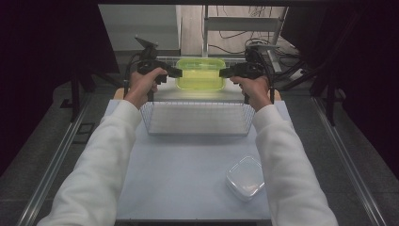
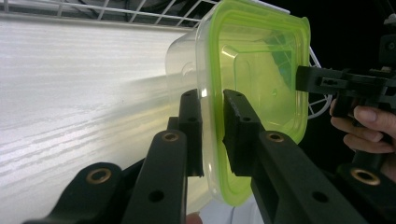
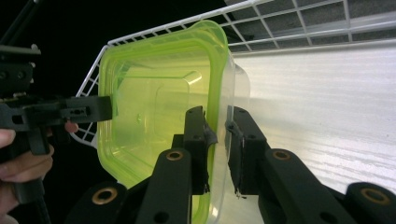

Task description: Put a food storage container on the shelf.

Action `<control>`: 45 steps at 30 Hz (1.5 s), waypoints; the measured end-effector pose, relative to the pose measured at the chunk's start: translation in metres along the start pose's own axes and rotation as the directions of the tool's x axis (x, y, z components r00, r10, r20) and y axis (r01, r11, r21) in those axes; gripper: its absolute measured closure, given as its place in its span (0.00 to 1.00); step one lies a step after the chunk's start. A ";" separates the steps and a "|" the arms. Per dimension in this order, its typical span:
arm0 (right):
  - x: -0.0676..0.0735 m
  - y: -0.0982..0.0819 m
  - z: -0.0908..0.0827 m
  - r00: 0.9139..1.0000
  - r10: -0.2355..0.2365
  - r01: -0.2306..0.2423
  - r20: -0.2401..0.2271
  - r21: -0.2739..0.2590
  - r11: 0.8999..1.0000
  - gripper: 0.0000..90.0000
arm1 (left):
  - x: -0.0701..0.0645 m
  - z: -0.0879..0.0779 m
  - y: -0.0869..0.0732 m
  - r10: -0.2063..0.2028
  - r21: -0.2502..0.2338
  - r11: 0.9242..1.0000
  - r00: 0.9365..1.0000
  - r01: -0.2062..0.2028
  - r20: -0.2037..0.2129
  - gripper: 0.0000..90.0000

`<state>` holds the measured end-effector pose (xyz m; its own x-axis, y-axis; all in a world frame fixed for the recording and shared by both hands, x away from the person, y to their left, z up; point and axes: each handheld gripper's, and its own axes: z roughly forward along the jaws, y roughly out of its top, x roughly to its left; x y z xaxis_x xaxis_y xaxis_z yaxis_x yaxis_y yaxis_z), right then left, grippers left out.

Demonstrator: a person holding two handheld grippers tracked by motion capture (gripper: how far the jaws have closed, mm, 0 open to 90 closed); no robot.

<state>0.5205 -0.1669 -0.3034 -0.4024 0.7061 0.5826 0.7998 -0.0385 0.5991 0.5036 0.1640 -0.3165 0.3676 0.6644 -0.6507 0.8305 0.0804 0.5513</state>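
Translucent lime-green plastic container [image 1: 200, 74] held up over far part of white wire basket [image 1: 197, 117], both tools clamped on rim: left tool [image 1: 175, 72] at left edge, right tool [image 1: 225, 72] at right. Clear square plastic lid [image 1: 245, 178] on desk [image 1: 179, 174], near right.

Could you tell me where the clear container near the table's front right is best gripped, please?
I'd take the clear container by its raised rim, coming from above with one jaw inside and one outside. It lies flat and low, apart from the wire basket, so its sides probably offer little to pinch.
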 end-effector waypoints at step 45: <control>0.019 -0.060 -0.063 0.933 -0.357 0.360 0.043 -0.109 0.927 0.28 | -0.037 -0.042 -0.092 0.293 -0.162 0.941 0.955 -0.298 -0.053 0.31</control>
<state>0.4369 -0.1962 -0.2938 -0.6419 0.7030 0.3061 0.5477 0.1410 0.8247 0.3958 0.1636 -0.3212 0.5721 0.6974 -0.4316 0.6037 -0.0020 0.7972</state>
